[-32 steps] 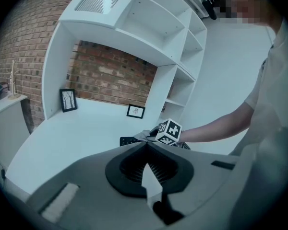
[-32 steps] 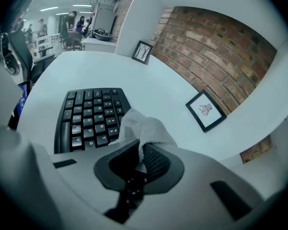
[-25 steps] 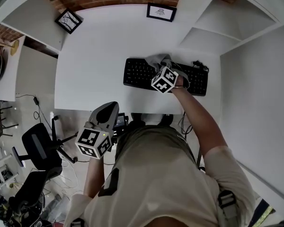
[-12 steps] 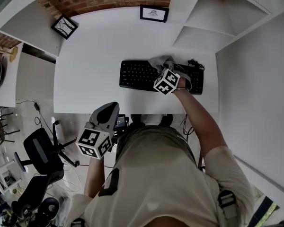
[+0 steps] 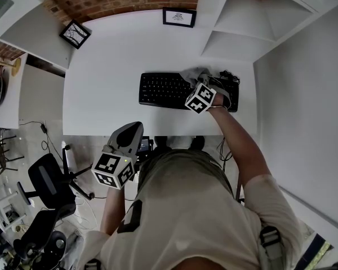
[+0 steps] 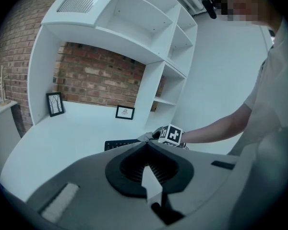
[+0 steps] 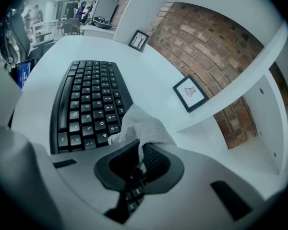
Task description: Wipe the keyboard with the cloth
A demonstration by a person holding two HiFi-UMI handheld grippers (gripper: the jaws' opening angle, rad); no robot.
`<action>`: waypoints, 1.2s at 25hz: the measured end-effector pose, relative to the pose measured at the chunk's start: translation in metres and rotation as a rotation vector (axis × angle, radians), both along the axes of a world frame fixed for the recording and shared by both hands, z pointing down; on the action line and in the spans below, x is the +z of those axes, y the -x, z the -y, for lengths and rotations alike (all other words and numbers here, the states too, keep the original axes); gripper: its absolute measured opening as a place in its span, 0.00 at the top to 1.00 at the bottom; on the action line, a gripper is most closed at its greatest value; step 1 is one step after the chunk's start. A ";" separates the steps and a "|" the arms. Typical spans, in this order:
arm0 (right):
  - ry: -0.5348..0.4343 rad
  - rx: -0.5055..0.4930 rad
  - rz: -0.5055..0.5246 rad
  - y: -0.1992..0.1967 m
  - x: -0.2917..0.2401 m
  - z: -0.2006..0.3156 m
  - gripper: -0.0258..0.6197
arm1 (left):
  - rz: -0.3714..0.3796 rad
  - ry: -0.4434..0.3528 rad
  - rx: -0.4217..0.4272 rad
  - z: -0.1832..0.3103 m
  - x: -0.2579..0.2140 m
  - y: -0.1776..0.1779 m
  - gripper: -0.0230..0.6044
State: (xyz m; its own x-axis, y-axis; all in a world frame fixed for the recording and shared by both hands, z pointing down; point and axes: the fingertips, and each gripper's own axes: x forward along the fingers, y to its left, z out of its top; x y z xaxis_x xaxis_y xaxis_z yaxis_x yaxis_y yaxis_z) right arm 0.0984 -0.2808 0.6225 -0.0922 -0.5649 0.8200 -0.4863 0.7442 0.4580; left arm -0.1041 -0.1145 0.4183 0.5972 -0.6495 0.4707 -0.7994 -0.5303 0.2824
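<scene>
A black keyboard point(image 5: 160, 90) lies on the white desk point(image 5: 112, 66). My right gripper point(image 5: 196, 84) is over the keyboard's right half, shut on a grey-white cloth point(image 5: 194, 74) that bunches ahead of its jaws. In the right gripper view the cloth point(image 7: 143, 126) hangs from the closed jaws onto the keys point(image 7: 89, 104). My left gripper point(image 5: 132, 130) is held off the desk's near edge, low by the person's body, shut with nothing in it. From the left gripper view the keyboard point(image 6: 119, 143) and the right gripper's marker cube point(image 6: 171, 134) lie far ahead.
Two framed pictures point(image 5: 179, 17) point(image 5: 74, 34) stand at the back of the desk against a brick wall. White shelves point(image 5: 231, 32) rise at the right. A cable point(image 5: 230, 75) bunches at the keyboard's right end. An office chair point(image 5: 45, 176) sits on the floor at left.
My right gripper has slid to the right along the keyboard, dragging the cloth with it. The left gripper has stayed where it was.
</scene>
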 end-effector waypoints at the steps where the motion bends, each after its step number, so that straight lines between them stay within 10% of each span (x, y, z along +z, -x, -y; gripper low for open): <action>1: -0.001 0.002 -0.003 -0.002 -0.001 -0.001 0.94 | 0.000 -0.002 0.000 0.000 -0.001 -0.001 0.96; 30: -0.056 0.061 -0.011 -0.068 -0.003 -0.013 0.94 | 0.019 0.002 0.056 -0.003 -0.005 -0.051 0.96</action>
